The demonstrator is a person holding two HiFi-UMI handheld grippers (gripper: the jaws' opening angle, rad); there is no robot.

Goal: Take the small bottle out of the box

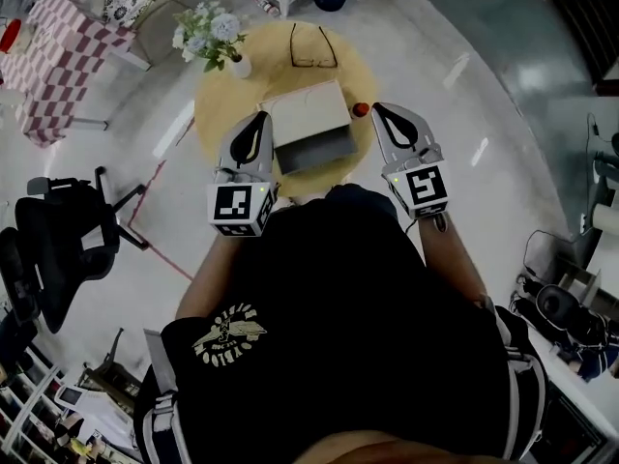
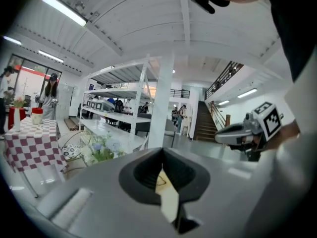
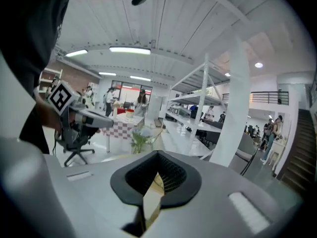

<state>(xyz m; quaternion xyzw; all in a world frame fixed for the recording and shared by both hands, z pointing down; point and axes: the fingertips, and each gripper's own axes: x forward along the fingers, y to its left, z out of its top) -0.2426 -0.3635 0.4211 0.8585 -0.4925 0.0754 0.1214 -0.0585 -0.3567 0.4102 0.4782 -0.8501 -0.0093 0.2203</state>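
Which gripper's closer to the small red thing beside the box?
Right. The right gripper is just beside the small red thing; the left gripper is on the far side of the box.

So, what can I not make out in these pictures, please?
- Small bottle: not visible anywhere. In the head view, the box shows nothing of its contents.
- Small red thing beside the box: head view, too small to identify.
- Box: hidden in both gripper views behind the left gripper and the right gripper themselves.
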